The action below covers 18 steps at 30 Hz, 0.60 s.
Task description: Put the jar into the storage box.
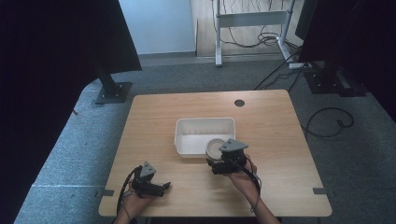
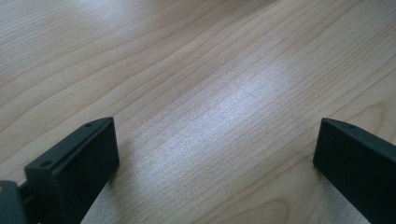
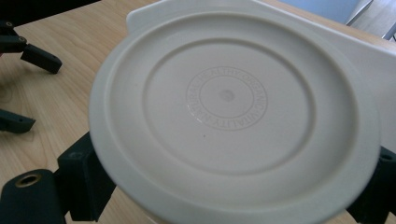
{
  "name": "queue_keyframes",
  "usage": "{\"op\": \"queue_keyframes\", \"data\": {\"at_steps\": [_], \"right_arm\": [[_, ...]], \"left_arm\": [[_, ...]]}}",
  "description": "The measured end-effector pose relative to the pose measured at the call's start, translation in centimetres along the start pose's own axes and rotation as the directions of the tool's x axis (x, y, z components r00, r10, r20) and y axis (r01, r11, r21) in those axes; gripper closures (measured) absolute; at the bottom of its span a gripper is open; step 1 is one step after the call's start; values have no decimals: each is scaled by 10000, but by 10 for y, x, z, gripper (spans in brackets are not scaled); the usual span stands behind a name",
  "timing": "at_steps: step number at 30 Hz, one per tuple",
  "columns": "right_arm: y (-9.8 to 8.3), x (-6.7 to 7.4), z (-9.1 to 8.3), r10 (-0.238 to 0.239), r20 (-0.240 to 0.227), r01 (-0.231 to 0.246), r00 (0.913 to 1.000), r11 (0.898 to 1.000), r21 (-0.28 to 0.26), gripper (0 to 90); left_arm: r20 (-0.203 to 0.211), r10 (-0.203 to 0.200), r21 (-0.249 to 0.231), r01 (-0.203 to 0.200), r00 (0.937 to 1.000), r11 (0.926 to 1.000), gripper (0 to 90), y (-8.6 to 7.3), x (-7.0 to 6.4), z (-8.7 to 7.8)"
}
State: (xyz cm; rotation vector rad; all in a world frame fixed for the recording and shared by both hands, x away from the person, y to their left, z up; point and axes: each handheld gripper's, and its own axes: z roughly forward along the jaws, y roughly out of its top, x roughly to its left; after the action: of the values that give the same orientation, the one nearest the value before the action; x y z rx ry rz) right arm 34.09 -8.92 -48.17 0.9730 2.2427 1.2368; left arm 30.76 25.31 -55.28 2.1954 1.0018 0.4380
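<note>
A round white lidded container (image 3: 233, 116) is clamped between the right gripper (image 1: 223, 161) fingers at the white bin (image 1: 204, 123)'s near edge, apparently for dropping in. The left gripper (image 1: 156, 188) is rested on the table (image 1: 149, 121), fingers spread wide, nothing held.

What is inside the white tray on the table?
The white tray looks bare inside. Its near right corner is covered by the round white lid held in the right gripper.

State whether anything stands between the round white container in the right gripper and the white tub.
Nothing visible does. The right gripper holds the container right at the tub's near edge.
</note>
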Motion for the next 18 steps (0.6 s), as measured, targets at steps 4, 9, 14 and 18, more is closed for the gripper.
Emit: {"op": "queue_keyframes", "data": {"at_steps": [4,9,14,18], "right_arm": [[7,0,5,-41,-6,41,10000,10000,-10,94],[14,1,11,-114,19,114,9999,9999,-104,94],[18,1,17,-175,32,175,9998,9998,-92,94],[22,-1,24,-124,128,124,9998,9999,-48,94]], "left_arm": [[-5,25,10,-25,10000,10000,0,0,0,0],[-1,27,-18,-27,10000,10000,0,0,0,0],[0,28,-15,-28,10000,10000,0,0,0,0],[0,29,-15,-29,10000,10000,0,0,0,0]]}}
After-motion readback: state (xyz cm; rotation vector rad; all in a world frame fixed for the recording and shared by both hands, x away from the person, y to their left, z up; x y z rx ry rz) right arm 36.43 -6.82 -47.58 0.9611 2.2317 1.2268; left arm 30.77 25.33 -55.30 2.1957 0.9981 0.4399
